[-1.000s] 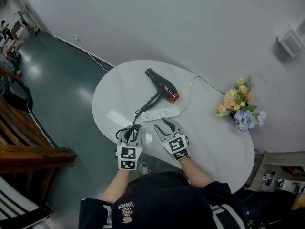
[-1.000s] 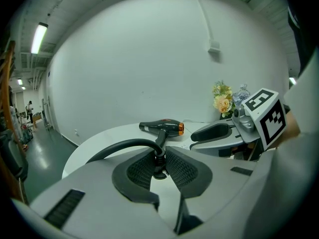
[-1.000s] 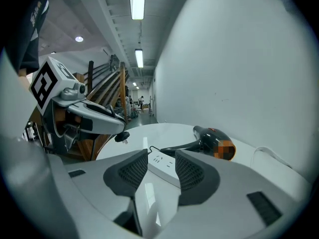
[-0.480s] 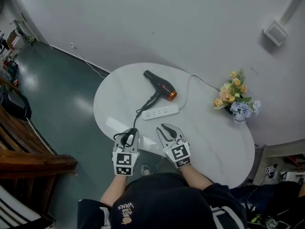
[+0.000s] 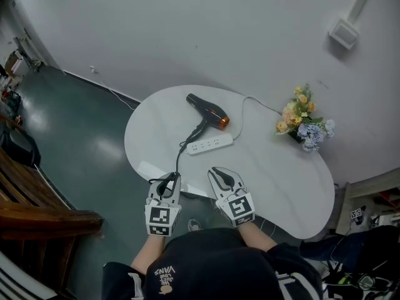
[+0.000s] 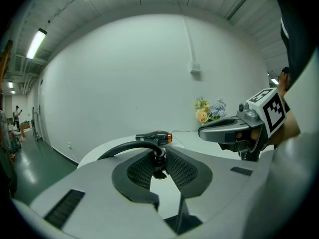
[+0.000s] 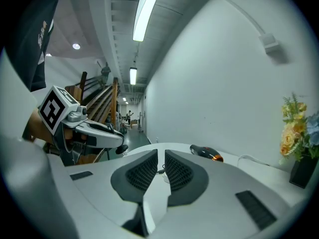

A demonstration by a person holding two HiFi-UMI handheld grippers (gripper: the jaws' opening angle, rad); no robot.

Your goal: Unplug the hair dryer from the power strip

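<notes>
Your left gripper [image 5: 167, 180] pinches the hair dryer's plug [image 6: 158, 159], held clear on your side of the power strip [image 5: 209, 144]. The hair dryer [image 5: 207, 110] lies just beyond that strip. Your right gripper [image 5: 220, 172] is closing on nothing. The unplugging looks done, so only 1 move remains: set the plug down beside the strip.

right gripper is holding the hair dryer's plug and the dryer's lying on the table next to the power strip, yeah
Not quite: the left gripper holds the plug, as the left gripper view shows; the right gripper, jaws closing, has nothing between them. The hair dryer does lie on the table next to the power strip.
</notes>
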